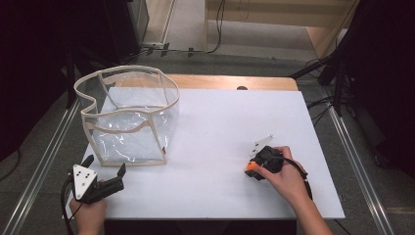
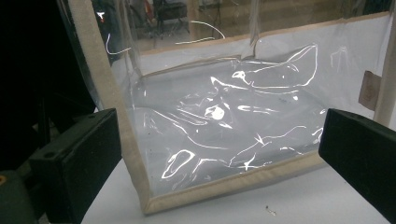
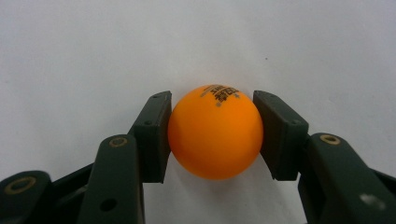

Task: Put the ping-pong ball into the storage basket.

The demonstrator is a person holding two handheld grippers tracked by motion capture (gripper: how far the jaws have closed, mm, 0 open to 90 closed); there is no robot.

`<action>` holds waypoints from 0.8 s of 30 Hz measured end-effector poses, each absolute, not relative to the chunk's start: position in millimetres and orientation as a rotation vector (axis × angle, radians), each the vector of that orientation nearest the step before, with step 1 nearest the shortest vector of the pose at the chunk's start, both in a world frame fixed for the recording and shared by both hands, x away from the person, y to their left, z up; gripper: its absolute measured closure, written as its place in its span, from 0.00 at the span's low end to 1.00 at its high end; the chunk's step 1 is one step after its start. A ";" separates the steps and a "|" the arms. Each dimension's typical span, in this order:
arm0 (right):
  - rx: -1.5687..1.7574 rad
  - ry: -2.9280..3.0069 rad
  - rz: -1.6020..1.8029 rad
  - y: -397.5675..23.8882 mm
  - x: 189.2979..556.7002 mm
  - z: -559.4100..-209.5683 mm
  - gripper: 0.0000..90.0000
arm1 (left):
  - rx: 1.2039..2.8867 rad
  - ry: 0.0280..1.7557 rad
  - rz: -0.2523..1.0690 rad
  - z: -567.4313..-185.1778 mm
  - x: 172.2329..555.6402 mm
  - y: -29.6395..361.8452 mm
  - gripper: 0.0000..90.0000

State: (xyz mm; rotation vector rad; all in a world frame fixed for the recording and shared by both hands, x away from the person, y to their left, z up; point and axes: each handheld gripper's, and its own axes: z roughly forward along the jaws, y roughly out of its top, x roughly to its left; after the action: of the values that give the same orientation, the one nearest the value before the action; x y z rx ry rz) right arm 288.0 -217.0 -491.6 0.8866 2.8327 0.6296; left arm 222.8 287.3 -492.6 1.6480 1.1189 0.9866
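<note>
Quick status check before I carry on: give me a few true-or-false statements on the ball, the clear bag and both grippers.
1. The right gripper has its fingers pressed on the orange ball. True.
2. The ball is blank. False: dark print shows near its top.
3. The left gripper is open, nothing between its fingers. True.
4. The clear bag lies flat and folded. False: it stands open on the white table, beige trim around its rim.
5. The ball is inside the bag. False: it is out on the table, off to the bag's right in the high view.
</note>
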 end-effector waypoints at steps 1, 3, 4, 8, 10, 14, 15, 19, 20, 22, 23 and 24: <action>0.894 2.833 0.636 -216.6 287.8 -491.6 0.53 | 1.648 1.119 0.987 -492.6 222.9 287.3 0.00; 0.888 2.834 0.634 -216.7 287.9 -491.1 0.53 | 1.648 1.119 0.987 -492.6 222.8 287.3 0.00; 0.884 2.835 0.629 -217.0 288.1 -490.8 0.53 | 1.648 1.119 0.987 -492.6 222.9 287.3 0.00; 0.880 2.836 0.637 -216.8 288.4 -489.4 0.53 | 1.648 1.119 0.987 -492.6 222.9 287.2 0.00; 0.872 2.835 0.641 -216.5 288.9 -488.2 0.53 | 1.648 1.119 0.987 -492.6 222.9 287.3 0.00; 0.883 2.826 0.652 -215.1 289.0 -486.7 0.53 | 1.647 1.120 0.986 -492.7 222.8 287.1 0.00; 0.887 2.822 0.654 -215.0 289.2 -486.5 0.53 | 1.648 1.118 0.987 -492.6 222.8 287.2 0.00; 0.885 2.818 0.649 -213.1 289.9 -486.1 0.53 | 1.648 1.119 0.985 -492.6 222.8 287.5 0.00; 0.889 2.816 0.650 -212.3 289.8 -486.3 0.53 | 1.648 1.118 0.986 -492.5 222.8 287.5 0.00; 0.875 2.822 0.644 -212.1 290.4 -485.7 0.53 | 1.648 1.119 0.987 -492.6 222.8 287.3 0.00; 0.873 2.822 0.649 -211.8 290.6 -485.5 0.53 | 1.647 1.119 0.986 -492.6 222.8 287.2 0.00; 0.879 2.821 0.649 -211.4 290.4 -485.1 0.53 | 1.648 1.119 0.987 -492.6 222.8 287.2 0.00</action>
State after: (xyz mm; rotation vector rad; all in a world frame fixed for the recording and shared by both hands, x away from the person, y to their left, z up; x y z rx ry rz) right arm 290.4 -211.4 -485.1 0.8785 2.8215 0.6491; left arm 222.8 287.2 -492.6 1.6477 1.1192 0.9868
